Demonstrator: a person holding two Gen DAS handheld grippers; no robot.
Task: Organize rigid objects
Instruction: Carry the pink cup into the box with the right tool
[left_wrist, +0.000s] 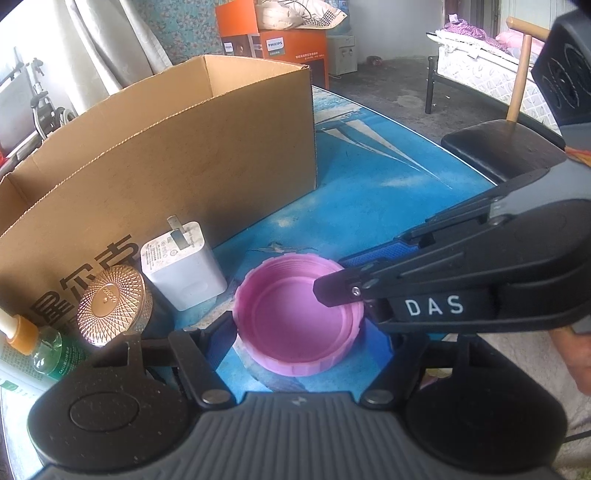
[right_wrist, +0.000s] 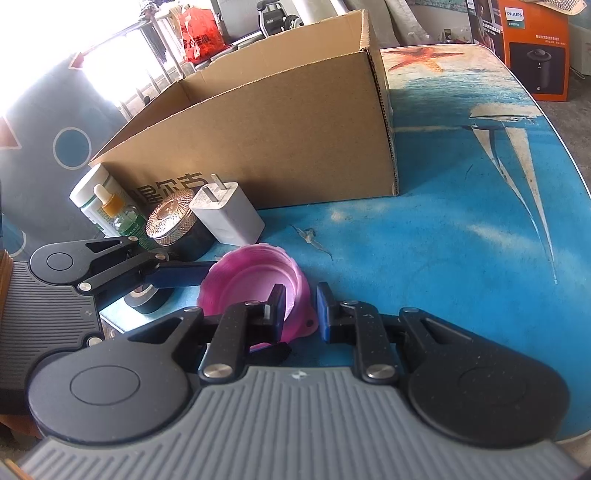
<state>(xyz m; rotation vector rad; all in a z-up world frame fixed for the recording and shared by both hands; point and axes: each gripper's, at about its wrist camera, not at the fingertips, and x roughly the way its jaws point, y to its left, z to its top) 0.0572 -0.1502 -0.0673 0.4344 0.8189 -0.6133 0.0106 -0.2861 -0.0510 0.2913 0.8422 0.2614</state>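
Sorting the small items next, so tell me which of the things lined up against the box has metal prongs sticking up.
The white charger, standing between the gold-lidded jar and the pink lid; only it has plug prongs on top.

Both wrist views sit low and close over the table (left_wrist: 369, 192), facing the far cardboard box (left_wrist: 166, 155); both share the pink lid (right_wrist: 255, 280).

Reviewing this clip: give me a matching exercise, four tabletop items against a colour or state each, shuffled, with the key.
Items:
1. lid
2. charger
3. cardboard box
4. round jar

Descriptions:
A. white, prongs pointing up
B. open-topped, brown
C. pink, lying inner side up, right gripper straddling its rim
D. rose-gold patterned top

Pairs: 1-C, 2-A, 3-B, 4-D
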